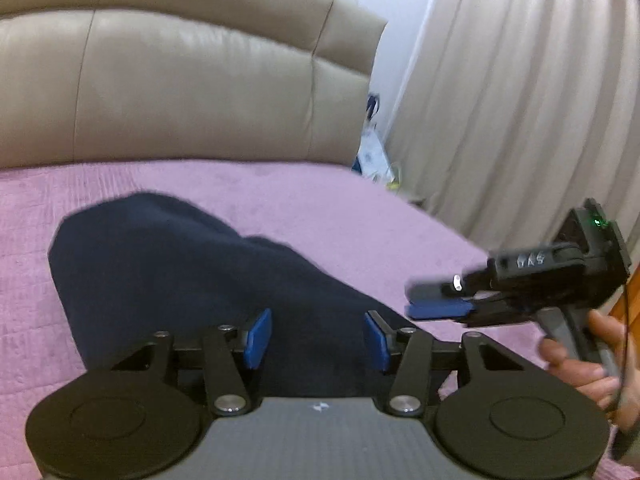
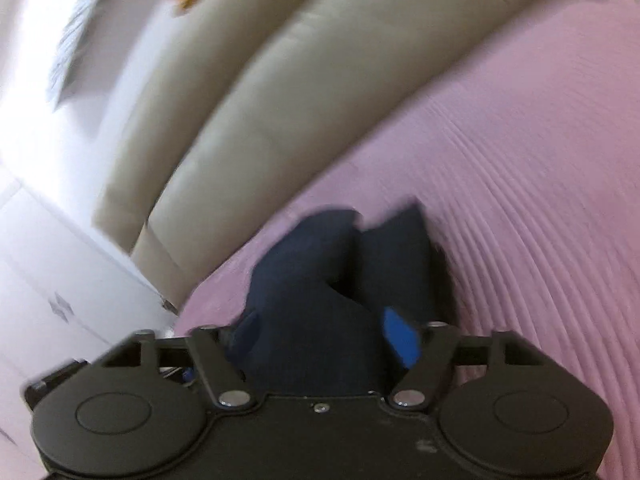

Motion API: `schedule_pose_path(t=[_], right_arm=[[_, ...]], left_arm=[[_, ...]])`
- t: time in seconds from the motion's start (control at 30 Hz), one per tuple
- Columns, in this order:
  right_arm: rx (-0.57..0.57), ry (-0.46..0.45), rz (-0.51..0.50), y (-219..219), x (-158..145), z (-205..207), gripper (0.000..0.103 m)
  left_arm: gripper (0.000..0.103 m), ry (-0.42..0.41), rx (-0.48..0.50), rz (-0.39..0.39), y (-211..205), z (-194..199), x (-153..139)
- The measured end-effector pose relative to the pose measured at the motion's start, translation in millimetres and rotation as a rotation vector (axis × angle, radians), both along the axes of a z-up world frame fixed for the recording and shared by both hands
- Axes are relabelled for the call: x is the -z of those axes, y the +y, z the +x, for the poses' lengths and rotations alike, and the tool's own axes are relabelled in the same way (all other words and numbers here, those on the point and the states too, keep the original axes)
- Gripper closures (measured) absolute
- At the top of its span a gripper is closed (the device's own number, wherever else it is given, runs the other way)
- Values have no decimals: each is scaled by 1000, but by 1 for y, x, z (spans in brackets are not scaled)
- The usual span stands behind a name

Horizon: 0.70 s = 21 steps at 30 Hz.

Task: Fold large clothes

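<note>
A dark navy garment (image 1: pixel 172 264) lies bunched on the pink bedspread (image 1: pixel 304 196). My left gripper (image 1: pixel 318 338) is open just above its near edge, blue pads apart, nothing between them. My right gripper (image 1: pixel 436 300) shows at the right of the left wrist view, held by a hand, to the right of the garment. In the blurred right wrist view the right gripper (image 2: pixel 326 338) has its pads apart, with the navy garment (image 2: pixel 340 272) lying under and between them.
A beige padded headboard (image 1: pixel 180 88) stands behind the bed. Cream curtains (image 1: pixel 520 100) hang at the right, with small items (image 1: pixel 372 152) on the floor beside the bed. A white cabinet (image 2: pixel 48 280) shows at left in the right wrist view.
</note>
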State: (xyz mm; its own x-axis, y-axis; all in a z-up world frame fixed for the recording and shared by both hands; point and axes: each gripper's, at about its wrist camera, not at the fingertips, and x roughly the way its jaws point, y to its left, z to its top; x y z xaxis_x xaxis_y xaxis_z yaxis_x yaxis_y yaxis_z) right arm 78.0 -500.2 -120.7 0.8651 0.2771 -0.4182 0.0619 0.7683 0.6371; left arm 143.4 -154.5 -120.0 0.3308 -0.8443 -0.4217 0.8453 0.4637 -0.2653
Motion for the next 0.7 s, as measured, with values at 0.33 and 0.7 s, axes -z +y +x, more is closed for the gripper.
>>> schedule_pose_path(t=[0.33, 0.7], right_arm=[[-186, 263, 93, 12, 43, 119, 17], [-103, 42, 6, 39, -35, 17, 91]], left_arm=[[51, 29, -73, -12, 32, 2, -6], [51, 38, -246, -12, 41, 31, -24]])
